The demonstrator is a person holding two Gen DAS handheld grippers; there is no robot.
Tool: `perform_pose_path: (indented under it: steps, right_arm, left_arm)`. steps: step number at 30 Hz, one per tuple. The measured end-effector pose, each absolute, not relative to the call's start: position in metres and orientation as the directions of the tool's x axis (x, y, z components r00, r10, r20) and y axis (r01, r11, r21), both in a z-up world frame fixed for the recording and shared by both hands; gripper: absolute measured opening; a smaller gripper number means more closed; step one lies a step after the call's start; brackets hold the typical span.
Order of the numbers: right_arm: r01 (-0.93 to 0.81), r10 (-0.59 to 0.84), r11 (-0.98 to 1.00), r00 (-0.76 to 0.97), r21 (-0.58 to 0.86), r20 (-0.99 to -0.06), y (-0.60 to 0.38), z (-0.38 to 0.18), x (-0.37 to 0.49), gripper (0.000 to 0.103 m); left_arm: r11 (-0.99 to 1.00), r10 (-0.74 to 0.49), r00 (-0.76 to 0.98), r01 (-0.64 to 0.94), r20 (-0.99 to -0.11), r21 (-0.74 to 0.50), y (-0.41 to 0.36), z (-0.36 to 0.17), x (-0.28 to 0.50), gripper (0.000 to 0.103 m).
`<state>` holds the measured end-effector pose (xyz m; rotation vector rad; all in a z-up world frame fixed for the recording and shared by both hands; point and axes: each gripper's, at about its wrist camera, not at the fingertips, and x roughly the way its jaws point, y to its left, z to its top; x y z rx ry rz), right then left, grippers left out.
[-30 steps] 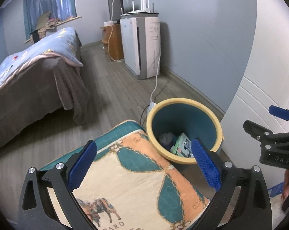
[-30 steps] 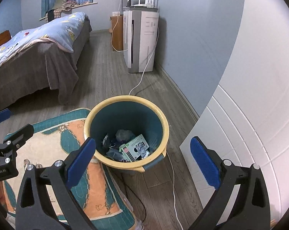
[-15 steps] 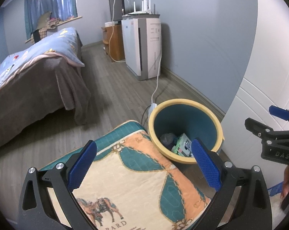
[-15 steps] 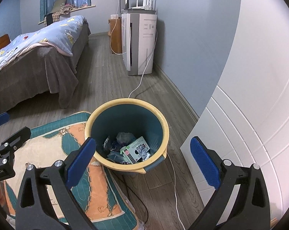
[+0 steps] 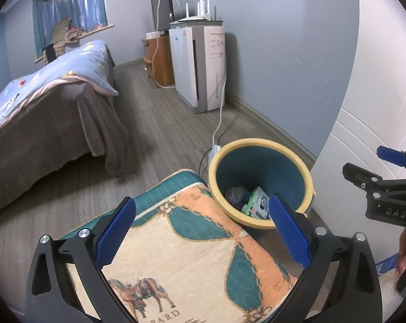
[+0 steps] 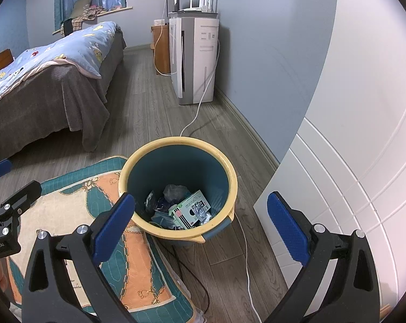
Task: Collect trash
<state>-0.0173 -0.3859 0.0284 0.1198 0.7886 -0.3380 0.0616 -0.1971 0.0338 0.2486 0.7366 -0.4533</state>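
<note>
Between the right gripper's wide-apart, empty blue fingers sits the trash bin, yellow-rimmed, on the wood floor at the patterned rug's far corner, close to a white door. Inside lie a green-and-white packet and crumpled wrappers. The left gripper, also spread and empty, hovers level over the rug; both seem held back above the bin, probably between drops
</note>
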Motion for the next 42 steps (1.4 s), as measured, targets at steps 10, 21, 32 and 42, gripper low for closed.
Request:
perform_pose_path:
  steps: [10, 21, 32, 42]
  right_arm:
    - [0.342, -0.254, 0.939, 0.651, -0.022, -0.715, -0.3864, 0.0278, -0.0165, 0.097]
    - [0.345, -0.253, 0.938, 0.647, -0.02, -0.719, -0.3855, 0.0258, -0.0156, 0.097]
    - [0.347, -0.252, 0.938, 0.644, -0.018, -0.722, -0.3859, 0.0247, -0.0152, 0.097]
    - [0.352, -0.254, 0.936, 0.641, -0.016, -0.724, -0.3859, 0.0228, -0.0151, 0.097]
  left_arm:
    - [0.876, -0.306, 0.651, 0.478, -0.695, 0.062, -0.1991, 0.0336, 0.0617, 0.098]
    - [0.875, -0.306, 0.65, 0.48, -0.695, 0.064, -0.197, 0.0332, 0.0609, 0.098]
    - [0.874, -0.306, 0.649, 0.482, -0.696, 0.065, -0.1984, 0.0338, 0.0604, 0.098]
    - [0.853, -0.34, 0.647, 0.517, -0.682, 0.065, -0.1952, 0.0348, 0.0556, 0.098]
